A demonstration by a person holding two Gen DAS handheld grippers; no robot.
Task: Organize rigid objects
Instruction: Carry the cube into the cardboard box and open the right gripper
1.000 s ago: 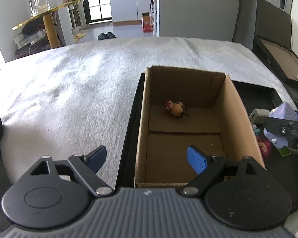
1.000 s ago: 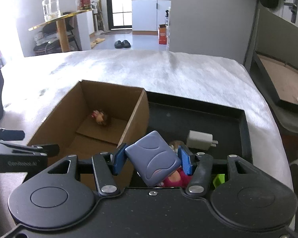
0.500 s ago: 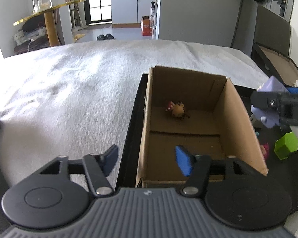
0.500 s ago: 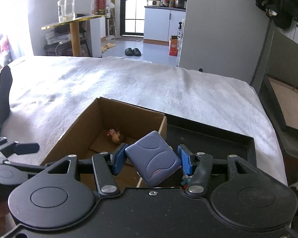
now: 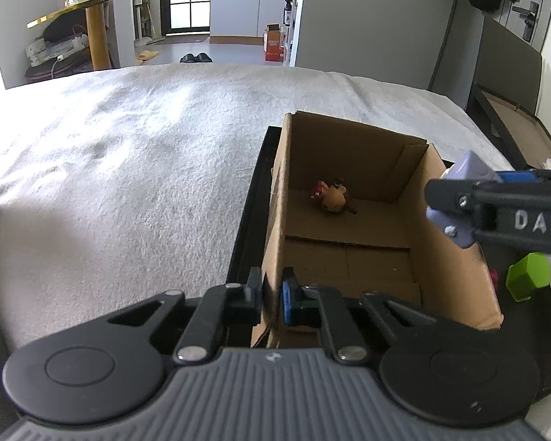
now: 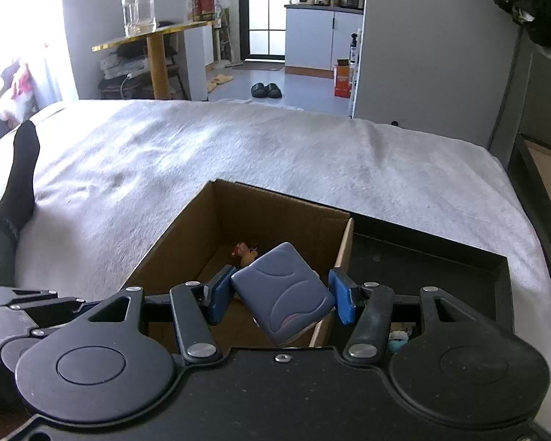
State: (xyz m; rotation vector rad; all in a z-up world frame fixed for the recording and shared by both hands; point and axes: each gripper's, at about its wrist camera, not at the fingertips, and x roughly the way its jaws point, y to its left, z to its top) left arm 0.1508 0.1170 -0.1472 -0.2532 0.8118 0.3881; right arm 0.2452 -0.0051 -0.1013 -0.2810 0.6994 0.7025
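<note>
The left gripper point(image 5: 272, 299) has just been closing and now pinches the near-left wall of the cardboard box point(image 5: 275, 220) between its fingers, apparently to steady the light, thin-walled carton for a drop. The right gripper point(image 6: 281, 299) clamps a rounded-corner, smooth slate-blue case point(image 6: 283, 292) corner to corner, tilted, poised above the box's right wall and open top, judged ready for release inside. On the plain corrugated floor of the box, near the far wall, lies a small brown figurine point(image 5: 332, 200). The box sits in a shallow black tray point(image 6: 459, 268) with a raised rim; a glossy green block point(image 5: 527, 281) rests in the tray beside the box. All stand on a bed point(image 5: 128, 165) with a white, nubby cover.
</note>
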